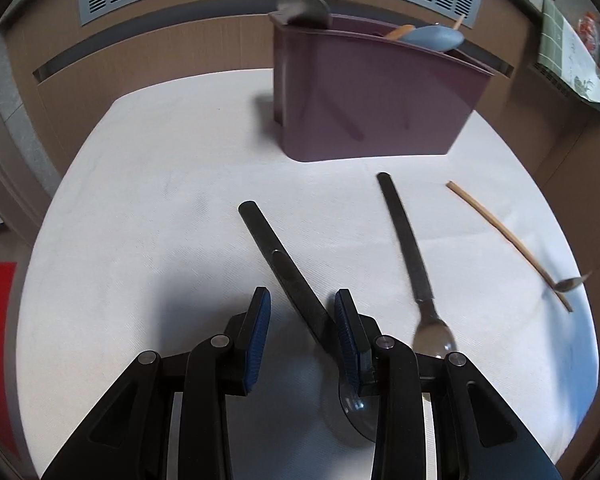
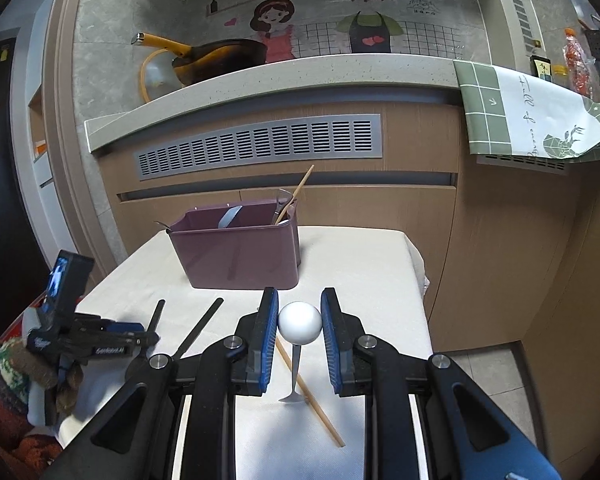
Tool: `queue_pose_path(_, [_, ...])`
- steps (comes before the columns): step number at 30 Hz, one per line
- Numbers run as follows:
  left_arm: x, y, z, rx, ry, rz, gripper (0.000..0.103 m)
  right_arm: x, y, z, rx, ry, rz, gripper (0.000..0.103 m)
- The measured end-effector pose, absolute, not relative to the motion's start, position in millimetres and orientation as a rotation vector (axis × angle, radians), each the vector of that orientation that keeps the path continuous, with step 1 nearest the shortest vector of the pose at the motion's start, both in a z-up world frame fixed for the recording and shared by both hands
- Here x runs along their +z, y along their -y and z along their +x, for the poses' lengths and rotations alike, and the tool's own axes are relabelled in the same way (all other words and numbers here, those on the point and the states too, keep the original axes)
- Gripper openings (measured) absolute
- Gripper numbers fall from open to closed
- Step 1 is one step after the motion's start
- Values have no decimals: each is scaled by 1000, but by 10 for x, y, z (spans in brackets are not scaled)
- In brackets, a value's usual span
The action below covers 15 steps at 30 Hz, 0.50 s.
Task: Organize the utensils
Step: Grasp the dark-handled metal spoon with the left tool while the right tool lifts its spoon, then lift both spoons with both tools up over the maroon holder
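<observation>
While the purple utensil holder (image 1: pixel 374 96) stands upright at twelve o'clock on the white tabletop (image 1: pixel 140 184), we see our left gripper (image 1: pixel 302 332) low over the cloth with its fingers (image 1: pixel 260 320) spread apart, grasping nothing. A black-handled spoon (image 1: pixel 284 264) lies between them, its handle running toward eleven o'clock and passing close by the right-hand pad; whether they touch we cannot tell. At two o'clock lies a second black-handled spoon (image 1: pixel 410 248), bowl toward us, and at three o'clock a single wooden chopstick (image 1: pixel 508 240) with a small metal spoon (image 1: pixel 570 283) near its end.

Our right gripper (image 2: pixel 299 324) has its fingers (image 2: pixel 269 320) closed on the white round bowl of a ladle-like spoon (image 2: pixel 300 322), whose thin handle points down at six o'clock across the chopstick (image 2: pixel 312 400). The holder (image 2: pixel 240 252) sits at eleven o'clock, already carrying utensils.
</observation>
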State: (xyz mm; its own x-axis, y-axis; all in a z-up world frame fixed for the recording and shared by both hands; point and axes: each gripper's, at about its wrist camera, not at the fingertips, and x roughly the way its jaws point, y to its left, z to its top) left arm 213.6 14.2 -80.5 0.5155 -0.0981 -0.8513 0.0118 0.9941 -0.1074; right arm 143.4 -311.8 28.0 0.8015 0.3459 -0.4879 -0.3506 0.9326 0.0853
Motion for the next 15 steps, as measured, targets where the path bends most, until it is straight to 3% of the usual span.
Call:
queue_pose_path(8, [-816, -123, 2232, -97, -1061, -74, 34, 260, 3162, 1429, 382, -520, 21, 20])
queue_pose_path(12, [-818, -76, 2312, -77, -1035, -78, 20, 282, 3150, 1402, 391, -510, 21, 20])
queue_pose_path(15, [-806, -62, 2337, -75, -1026, -92, 16, 286, 3162, 1406, 390, -515, 30, 20])
